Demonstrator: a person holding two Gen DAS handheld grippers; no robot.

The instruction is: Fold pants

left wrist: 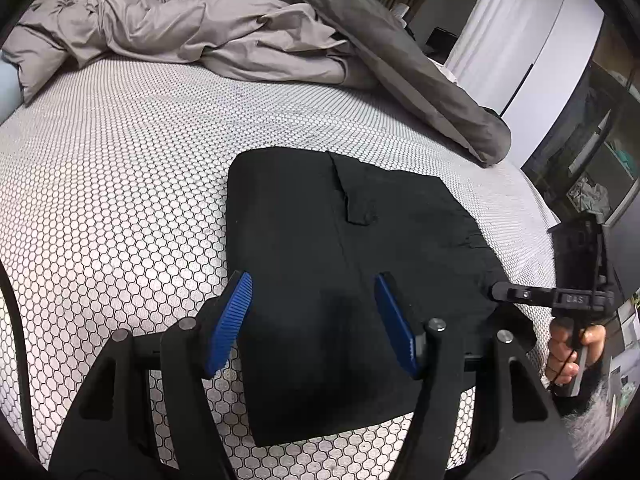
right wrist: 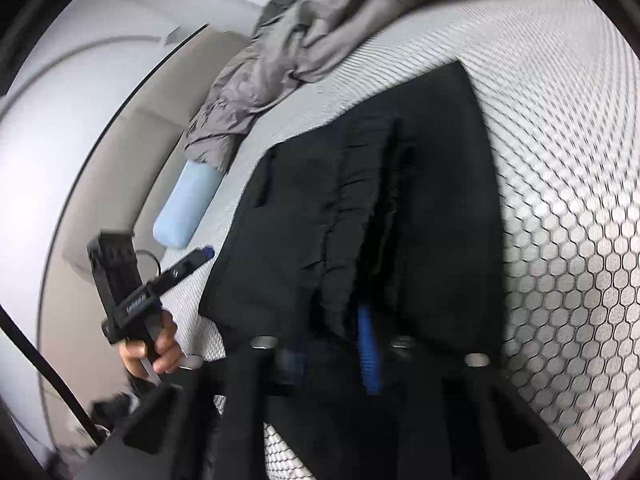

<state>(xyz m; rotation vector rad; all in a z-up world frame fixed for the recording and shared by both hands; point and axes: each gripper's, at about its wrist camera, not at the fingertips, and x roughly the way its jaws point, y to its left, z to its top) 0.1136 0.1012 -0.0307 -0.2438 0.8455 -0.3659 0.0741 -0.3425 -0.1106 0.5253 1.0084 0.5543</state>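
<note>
Pants [left wrist: 340, 264], black and folded into a compact block, lie on the bed [left wrist: 120, 200] with its honeycomb-patterned cover. Left gripper [left wrist: 314, 320] hovers over the near part of the pants, its blue fingers [left wrist: 232, 320] spread wide with nothing between them. Right gripper [right wrist: 332, 344] has its fingers [right wrist: 368, 348] pinched on the gathered edge of the pants. Beyond the fingers, a crumpled grey duvet [left wrist: 200, 32] is heaped at the far side of the bed.
</note>
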